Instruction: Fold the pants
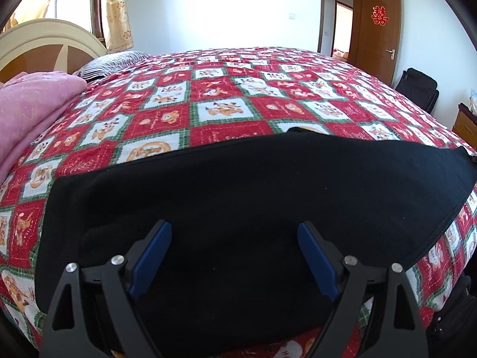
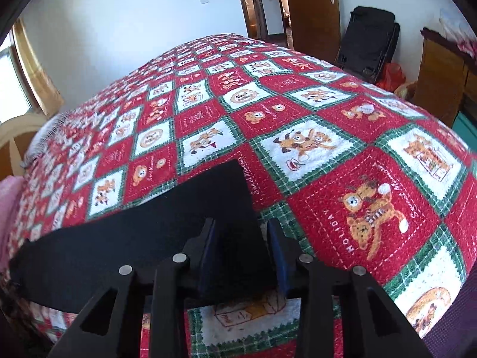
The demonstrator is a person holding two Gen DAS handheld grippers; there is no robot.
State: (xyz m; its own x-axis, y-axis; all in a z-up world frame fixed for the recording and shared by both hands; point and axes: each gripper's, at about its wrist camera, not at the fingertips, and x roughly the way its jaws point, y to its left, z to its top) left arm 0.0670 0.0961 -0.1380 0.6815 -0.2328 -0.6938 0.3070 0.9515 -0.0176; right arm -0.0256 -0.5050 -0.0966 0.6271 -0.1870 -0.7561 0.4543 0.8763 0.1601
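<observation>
Black pants [image 1: 238,188] lie flat across the near part of a bed covered by a red, white and green patterned quilt [image 1: 220,98]. My left gripper [image 1: 234,232] is open wide, its blue pads low over the middle of the black cloth, holding nothing. In the right wrist view the pants [image 2: 143,229] stretch off to the left, with their right end under my right gripper [image 2: 241,229]. Its jaws are partly open and straddle that end of the cloth near its right edge. Whether the pads touch the cloth I cannot tell.
A pink blanket [image 1: 32,104] and a striped pillow [image 1: 110,62] lie at the head of the bed on the left, by a cream headboard [image 1: 44,38]. A black suitcase [image 2: 369,41], a wooden cabinet [image 2: 441,74] and a brown door [image 1: 378,32] stand past the bed's right side.
</observation>
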